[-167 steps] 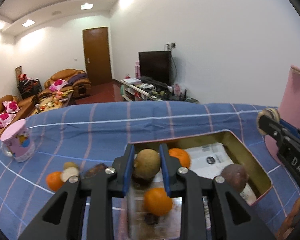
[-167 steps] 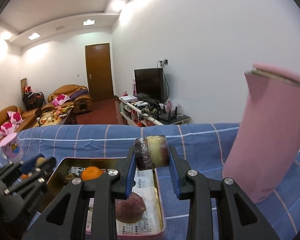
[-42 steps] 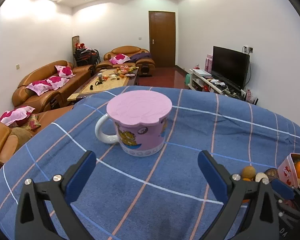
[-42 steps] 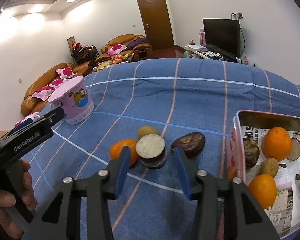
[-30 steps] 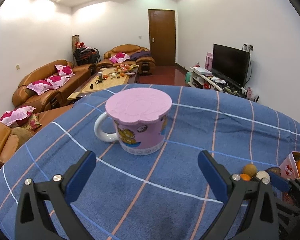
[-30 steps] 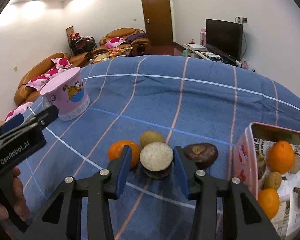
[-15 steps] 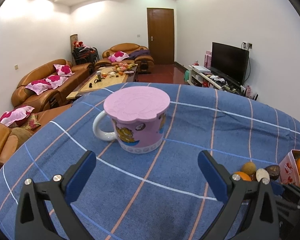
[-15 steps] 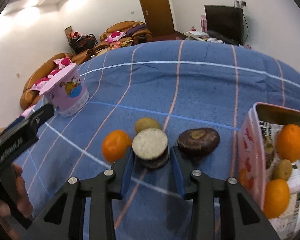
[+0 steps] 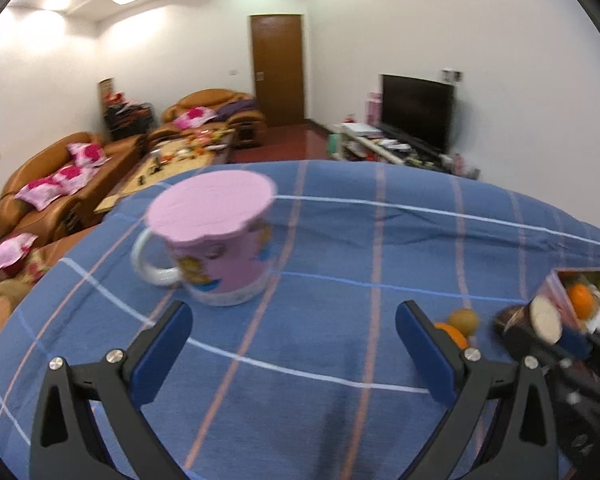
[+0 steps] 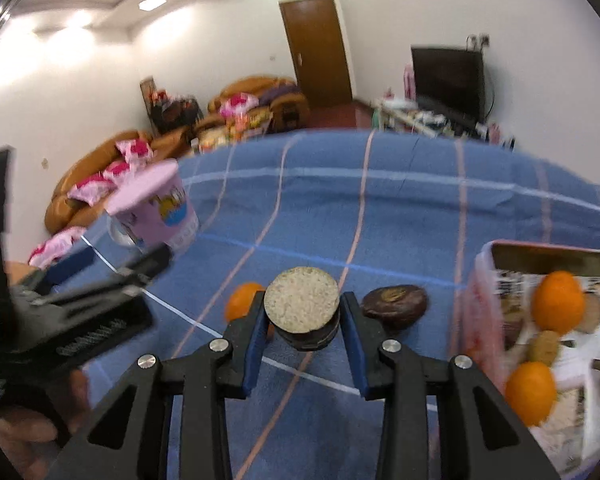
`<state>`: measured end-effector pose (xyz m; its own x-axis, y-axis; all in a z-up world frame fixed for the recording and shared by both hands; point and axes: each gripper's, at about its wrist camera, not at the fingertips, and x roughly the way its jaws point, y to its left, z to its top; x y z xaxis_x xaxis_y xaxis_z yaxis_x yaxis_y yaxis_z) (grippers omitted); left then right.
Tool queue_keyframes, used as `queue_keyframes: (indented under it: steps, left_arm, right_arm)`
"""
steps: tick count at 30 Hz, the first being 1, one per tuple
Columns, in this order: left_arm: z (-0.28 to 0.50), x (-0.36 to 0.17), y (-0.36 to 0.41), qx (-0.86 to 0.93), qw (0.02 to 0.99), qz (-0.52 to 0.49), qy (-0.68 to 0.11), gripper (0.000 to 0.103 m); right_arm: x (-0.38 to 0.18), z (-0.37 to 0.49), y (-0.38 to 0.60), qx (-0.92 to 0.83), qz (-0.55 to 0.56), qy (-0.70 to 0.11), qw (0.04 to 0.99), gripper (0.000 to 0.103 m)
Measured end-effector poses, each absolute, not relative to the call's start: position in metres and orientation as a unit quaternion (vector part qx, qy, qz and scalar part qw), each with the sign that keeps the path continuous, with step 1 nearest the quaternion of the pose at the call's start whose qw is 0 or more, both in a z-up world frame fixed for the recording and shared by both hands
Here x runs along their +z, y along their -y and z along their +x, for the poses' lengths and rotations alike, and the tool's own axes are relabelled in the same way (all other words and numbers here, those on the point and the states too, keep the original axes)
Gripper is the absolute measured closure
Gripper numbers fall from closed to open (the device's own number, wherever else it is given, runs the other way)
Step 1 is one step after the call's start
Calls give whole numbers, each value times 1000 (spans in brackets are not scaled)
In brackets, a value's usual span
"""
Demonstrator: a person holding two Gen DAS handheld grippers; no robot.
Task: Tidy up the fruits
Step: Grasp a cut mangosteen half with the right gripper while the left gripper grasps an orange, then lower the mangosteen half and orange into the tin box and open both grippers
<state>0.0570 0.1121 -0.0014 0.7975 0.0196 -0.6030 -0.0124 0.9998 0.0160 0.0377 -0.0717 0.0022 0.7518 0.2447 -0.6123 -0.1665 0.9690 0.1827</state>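
Blue cloth (image 10: 400, 216) on the tabletop, checked with white and pale orange lines. Pink lidded mug (image 9: 216, 240) with a cartoon print. Dark-skinned cut fruit (image 10: 303, 312), speckled cream face. Orange tangerine (image 10: 240, 304). Dark brown fruit (image 10: 394, 304). Pink tin (image 10: 486, 304).

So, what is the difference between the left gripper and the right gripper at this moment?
The left gripper is wide open with nothing between its fingers; the right gripper is shut on the cut dark fruit, its jaws having just been closing. The left gripper points toward the pink mug; the right gripper points toward the loose fruits beside the tin. Both have blue pads and black frames.
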Motion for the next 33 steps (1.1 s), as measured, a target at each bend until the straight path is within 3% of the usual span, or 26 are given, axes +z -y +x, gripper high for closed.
queue_keyframes:
  steps: [4,11,13,16,20,25,33]
  left_arm:
    - [58,-4,-87,-58,944,26,-323,1]
    - [68,-21,-36,-130,915,57,-378,26]
    - [75,-27,-26,-123,907,65,-398,29]
    - [87,-37,-22,-100,895,64,-429,40]
    - [89,-36,-26,-102,898,50,-426,68]
    - [81,-32,-37,-104,905,30,-412,68]
    - [50,-9,-68,-41,949,-28,-311,68]
  right_arm:
    - [17,8,95,81,48,-301,949,65]
    - [21,-13,128,42,50,-280,958,65]
    - [20,-12,134,42,58,-280,957,65]
    - [16,-9,138,45,67,-288,954,65]
    - [13,-5,141,48,77,-294,952,65]
    - [11,-7,141,45,73,-290,953,65]
    - [19,-15,138,21,42,-244,969,65]
